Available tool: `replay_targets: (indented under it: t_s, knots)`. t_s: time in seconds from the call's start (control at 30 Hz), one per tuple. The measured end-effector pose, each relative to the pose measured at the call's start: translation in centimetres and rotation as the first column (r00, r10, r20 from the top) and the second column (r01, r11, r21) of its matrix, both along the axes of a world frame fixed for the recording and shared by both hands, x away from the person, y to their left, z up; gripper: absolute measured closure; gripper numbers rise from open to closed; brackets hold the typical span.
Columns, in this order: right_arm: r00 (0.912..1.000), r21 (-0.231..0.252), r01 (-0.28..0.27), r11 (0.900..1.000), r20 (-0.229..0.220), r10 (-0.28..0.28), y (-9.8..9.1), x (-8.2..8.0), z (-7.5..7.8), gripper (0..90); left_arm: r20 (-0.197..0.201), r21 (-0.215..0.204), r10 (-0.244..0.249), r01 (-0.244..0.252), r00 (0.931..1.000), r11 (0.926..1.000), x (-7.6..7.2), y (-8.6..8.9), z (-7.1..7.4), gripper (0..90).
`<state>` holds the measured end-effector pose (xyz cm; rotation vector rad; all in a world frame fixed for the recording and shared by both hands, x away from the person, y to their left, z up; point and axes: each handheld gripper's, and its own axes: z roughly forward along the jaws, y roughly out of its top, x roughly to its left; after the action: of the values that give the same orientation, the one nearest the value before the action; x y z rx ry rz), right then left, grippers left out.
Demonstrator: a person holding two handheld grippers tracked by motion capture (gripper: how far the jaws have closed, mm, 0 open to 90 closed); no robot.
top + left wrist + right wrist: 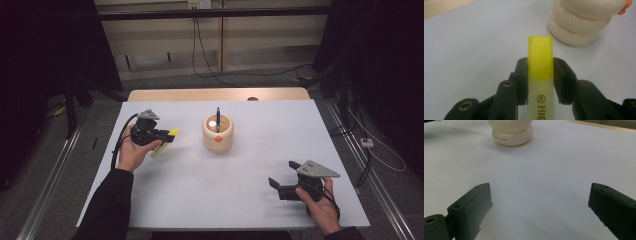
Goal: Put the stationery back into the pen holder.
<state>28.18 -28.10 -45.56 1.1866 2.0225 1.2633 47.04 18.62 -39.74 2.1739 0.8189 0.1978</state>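
1. Left of the cream holder (pixel 218 133), the left gripper (pixel 540 75) pinched a yellow highlighter (pixel 540 62) above the desk (pixel 240 175).
2. Right gripper (pixel 540 202) rested, fingers (pixel 471 207) wide apart, apparently empty.

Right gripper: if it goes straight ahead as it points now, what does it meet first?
Probably the cream holder. The right gripper has open jaws, with bare table between; depth is unclear.
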Motion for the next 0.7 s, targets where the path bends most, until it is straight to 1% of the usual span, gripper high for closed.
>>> replay_targets:
  t_s: [0.03, 0.07, 0.13, 0.17, 0.27, 0.3, 0.37, 0.4, 0.43, 0.47, 0.57, 0.63, 0.7]
  knots:
    - [1.0000, 0.000, 0.000, 1.0000, 0.000, 0.000, 0.0, 0.0, 0.0, 4.8, 0.016, 0.002, 0.013, -0.013, 0.9998, 0.9999, -0.1, 0.1, 0.1, 67.3]
    - [1.0000, 0.000, -0.001, 1.0000, -0.001, 0.001, 0.0, 0.1, 0.0, 4.8, 0.015, -0.017, 0.012, -0.012, 0.9998, 0.9998, 0.0, 0.2, 0.1, 67.3]
    - [1.0000, 0.003, -0.001, 1.0000, -0.001, 0.001, 0.0, 0.1, -0.1, 4.8, 0.034, -0.022, 0.012, -0.011, 0.9994, 0.9997, 0.0, 0.3, 0.2, 67.3]
    - [1.0000, 0.002, -0.003, 1.0000, -0.002, 0.003, 0.0, 0.1, -0.1, 4.9, 0.032, -0.037, 0.018, -0.017, 0.9993, 0.9992, -0.1, 0.3, 0.2, 67.3]
    - [1.0000, 0.002, -0.005, 1.0000, -0.002, 0.005, 0.0, 0.1, -0.1, 4.8, 0.044, -0.044, 0.035, -0.033, 0.9984, 0.9985, -0.1, 0.3, 0.4, 67.3]
    - [1.0000, 0.001, -0.005, 1.0000, 0.000, 0.005, 0.0, 0.1, -0.1, 4.8, 0.036, -0.051, 0.035, -0.033, 0.9987, 0.9981, -0.1, 0.3, 0.5, 67.3]
    - [1.0000, 0.001, -0.005, 1.0000, 0.000, 0.005, 0.0, 0.1, -0.1, 4.8, 0.049, -0.059, 0.045, -0.042, 0.9978, 0.9974, -0.2, 0.3, 0.6, 67.3]
    - [1.0000, 0.001, -0.006, 1.0000, -0.001, 0.006, 0.0, 0.1, -0.1, 4.8, 0.053, -0.073, 0.051, -0.047, 0.9973, 0.9962, -0.2, 0.4, 0.7, 67.3]
    - [1.0000, -0.001, -0.006, 1.0000, -0.003, 0.006, 0.0, 0.1, -0.1, 4.9, 0.058, -0.077, 0.050, -0.046, 0.9971, 0.9959, -0.3, 0.5, 0.9, 67.3]
    - [1.0000, 0.000, -0.008, 1.0000, -0.002, 0.008, 0.1, 0.1, 0.0, 4.8, 0.066, -0.091, 0.060, -0.054, 0.9960, 0.9944, -0.4, 0.5, 1.0, 67.3]
    - [1.0000, 0.000, -0.007, 1.0000, -0.002, 0.007, 0.1, 0.1, 0.0, 4.8, 0.096, -0.111, 0.061, -0.050, 0.9935, 0.9925, -0.6, 0.6, 1.3, 67.3]
    - [1.0000, -0.002, -0.007, 1.0000, -0.001, 0.007, 0.1, 0.1, 0.0, 4.8, 0.126, -0.118, 0.067, -0.052, 0.9898, 0.9916, -0.7, 0.6, 1.5, 67.2]
    - [1.0000, -0.005, -0.007, 1.0000, -0.003, 0.007, 0.2, 0.1, 0.0, 4.8, 0.130, -0.145, 0.063, -0.044, 0.9896, 0.9884, -0.8, 0.6, 1.7, 67.3]
